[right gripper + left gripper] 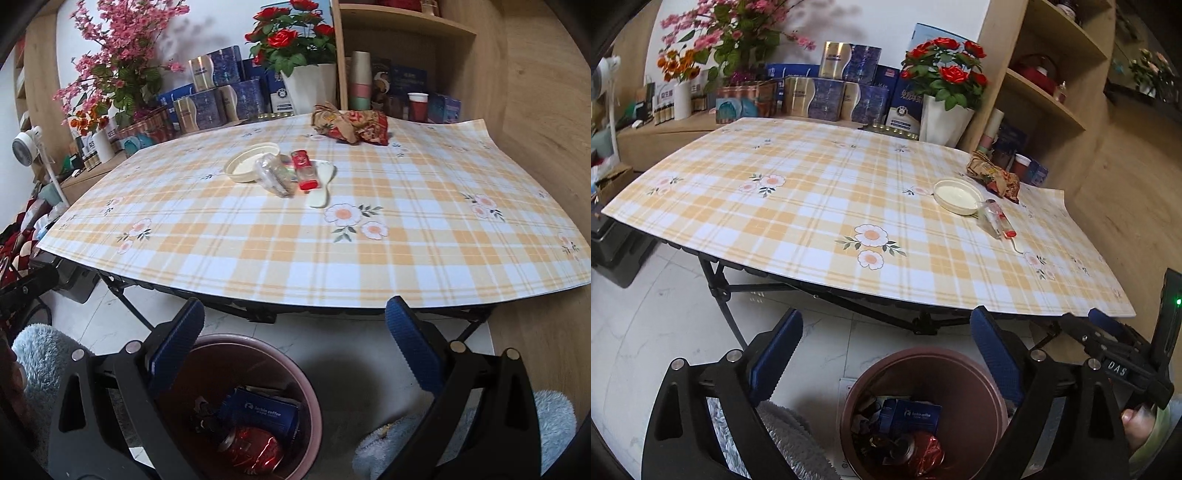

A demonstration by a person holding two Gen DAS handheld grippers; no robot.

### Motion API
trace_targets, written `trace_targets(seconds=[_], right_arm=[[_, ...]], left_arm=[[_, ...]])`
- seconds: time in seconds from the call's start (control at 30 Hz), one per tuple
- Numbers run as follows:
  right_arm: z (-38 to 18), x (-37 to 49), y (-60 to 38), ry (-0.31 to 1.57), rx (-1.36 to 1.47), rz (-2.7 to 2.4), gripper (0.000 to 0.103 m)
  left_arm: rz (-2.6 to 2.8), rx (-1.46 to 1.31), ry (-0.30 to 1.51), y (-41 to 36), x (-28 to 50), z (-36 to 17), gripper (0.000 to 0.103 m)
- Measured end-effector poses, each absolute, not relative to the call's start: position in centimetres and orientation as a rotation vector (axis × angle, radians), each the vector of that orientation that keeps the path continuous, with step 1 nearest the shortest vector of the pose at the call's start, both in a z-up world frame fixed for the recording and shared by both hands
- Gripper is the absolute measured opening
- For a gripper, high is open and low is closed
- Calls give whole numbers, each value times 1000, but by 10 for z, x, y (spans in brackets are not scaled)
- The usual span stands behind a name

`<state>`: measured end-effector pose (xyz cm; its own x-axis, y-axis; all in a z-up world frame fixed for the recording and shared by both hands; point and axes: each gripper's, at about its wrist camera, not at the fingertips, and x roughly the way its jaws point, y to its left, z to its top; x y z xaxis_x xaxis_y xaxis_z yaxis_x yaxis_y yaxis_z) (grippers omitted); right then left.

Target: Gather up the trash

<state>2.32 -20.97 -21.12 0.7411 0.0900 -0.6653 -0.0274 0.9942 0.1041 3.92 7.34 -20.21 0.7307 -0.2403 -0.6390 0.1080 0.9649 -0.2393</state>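
While left gripper (pixel 886 354) and right gripper (pixel 295 343) gape wide, empty, above bin (pixel 993 398), crumpled wrapper (pixel 351 123), lid (pixel 240 168), spoon (pixel 323 184) lie across table (pixel 406 258).

bin (pixel 310 406) btm cut off | wrapper (pixel 275 179) print blurred
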Motion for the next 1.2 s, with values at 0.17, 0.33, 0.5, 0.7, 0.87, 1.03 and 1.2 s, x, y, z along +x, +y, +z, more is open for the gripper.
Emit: trace_targets(seconds=[0.17,0.33,0.5,0.7,0.87,1.03,1.2], right_arm=[[-212,27,-208,740,46,47,97],[-202,38,-226,729,102,33,97],[-195,54,-249,721,144,23,97],[-176,81,-277,715,131,5,97],[-168,111,-287,701,78,28,97],[-172,152,-280,729,69,98,97],[-185,198,-260,784,18,140,65]], left_arm=[[-108,-231,648,86,37,-189,90],[-98,-167,610,84,49,-171,90],[-157,-165,633,76,72,-163,90],[-280,-146,675,57,120,-152,90],[-307,-198,688,47,157,-154,90],[-329,-230,749,37,184,-170,90],[-373,-260,777,25,198,-180,78]])
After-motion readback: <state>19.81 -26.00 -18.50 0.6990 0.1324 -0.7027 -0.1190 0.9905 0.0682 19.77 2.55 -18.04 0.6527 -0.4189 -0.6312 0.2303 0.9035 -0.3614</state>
